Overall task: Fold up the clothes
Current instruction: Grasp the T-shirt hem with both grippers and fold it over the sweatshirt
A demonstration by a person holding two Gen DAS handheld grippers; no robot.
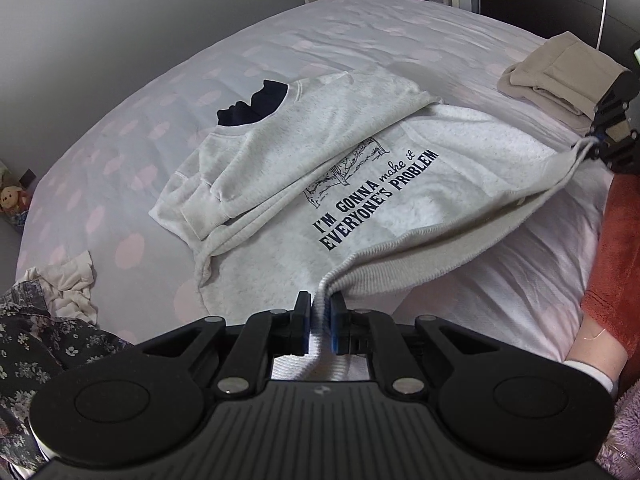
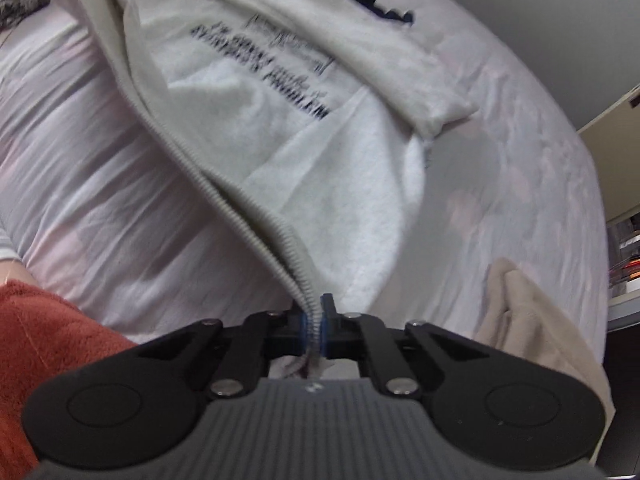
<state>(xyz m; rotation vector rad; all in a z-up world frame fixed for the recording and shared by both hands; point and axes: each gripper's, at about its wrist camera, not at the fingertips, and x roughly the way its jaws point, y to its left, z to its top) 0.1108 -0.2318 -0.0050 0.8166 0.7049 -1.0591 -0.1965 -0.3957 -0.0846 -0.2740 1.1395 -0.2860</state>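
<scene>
A bed (image 1: 360, 32) with a pale pink-spotted cover carries everything. A light grey printed sweatshirt (image 1: 320, 168) lies across its middle, a folded beige garment (image 1: 560, 76) at two o'clock, and a crumpled white cloth (image 1: 76, 284) beside dark floral fabric (image 1: 36, 344) at eight o'clock.

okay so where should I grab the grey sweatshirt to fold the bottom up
Grip the ribbed hem at its two corners, coming from the near bed edge: the band is thick and lifted. The left gripper and right gripper are shut on it there.
</scene>
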